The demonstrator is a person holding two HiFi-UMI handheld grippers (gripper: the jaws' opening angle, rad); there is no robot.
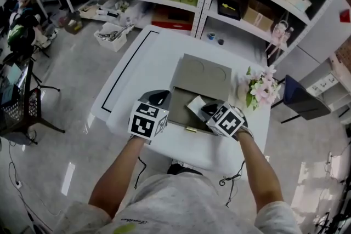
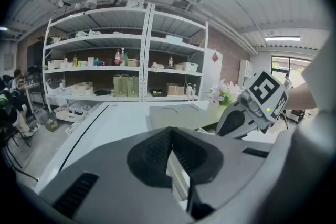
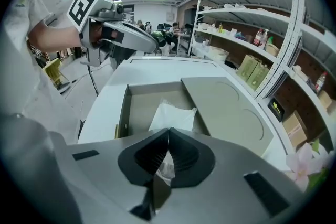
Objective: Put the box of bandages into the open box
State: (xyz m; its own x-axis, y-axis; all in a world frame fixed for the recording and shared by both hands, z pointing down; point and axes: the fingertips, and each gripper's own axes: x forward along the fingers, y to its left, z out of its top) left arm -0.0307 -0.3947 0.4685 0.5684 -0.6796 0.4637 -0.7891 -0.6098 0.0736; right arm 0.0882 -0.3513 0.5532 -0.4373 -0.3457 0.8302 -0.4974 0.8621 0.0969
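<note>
White-wrapped, nipped by its near end: holds the box of bandages [image 1: 196, 103] clamped in the right gripper [image 1: 207, 110] over the floor of the open box [image 1: 179, 113], likely for release there, and rests the left gripper [image 1: 160, 97], jaws together on nothing, beside its left wall, perhaps steadying.

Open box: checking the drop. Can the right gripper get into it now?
Probably yes: the lid lies folded back and the right gripper, shut on the white pack, hangs over the open box.

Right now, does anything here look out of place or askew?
Only the white packet, tilted in the open box, its wrapper pinched by the right tool; nothing looks spilled or damaged.
</note>
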